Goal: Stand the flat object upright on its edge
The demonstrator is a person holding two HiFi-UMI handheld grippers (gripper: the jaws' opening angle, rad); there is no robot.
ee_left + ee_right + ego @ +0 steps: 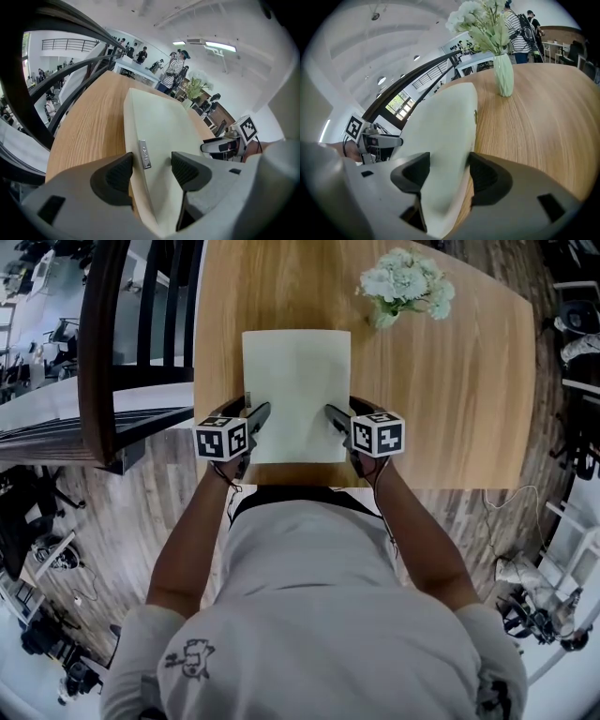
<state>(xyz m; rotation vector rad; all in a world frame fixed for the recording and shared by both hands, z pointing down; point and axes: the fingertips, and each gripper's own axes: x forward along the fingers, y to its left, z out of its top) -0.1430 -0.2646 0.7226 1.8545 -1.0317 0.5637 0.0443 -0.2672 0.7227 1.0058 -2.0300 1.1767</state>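
Overhead, the head view shows the pale flat object [296,395] lying face down on the wooden worktop [441,390], toward the person from the vase of flowers [403,282] and off to its left. The left gripper [255,418] and right gripper [336,418] sit at the two corners farthest from the vase, one on each side. That placing looks meant to lift that end evenly, so the sheet can pivot up without twisting. Next, in the left gripper view, the jaws [151,171] stand spread across the object's long side edge, beside a small metal tag [144,153]. One pad is outside the edge and the other above the top face with a gap showing, so nothing is pinched yet. Lastly, in the right gripper view, the jaws [449,176] are also wide. They straddle the opposite edge, with the vase straight ahead beyond it. The outer pad sits right at the rim, but I judge there is no firm pinch. The object is still flat.
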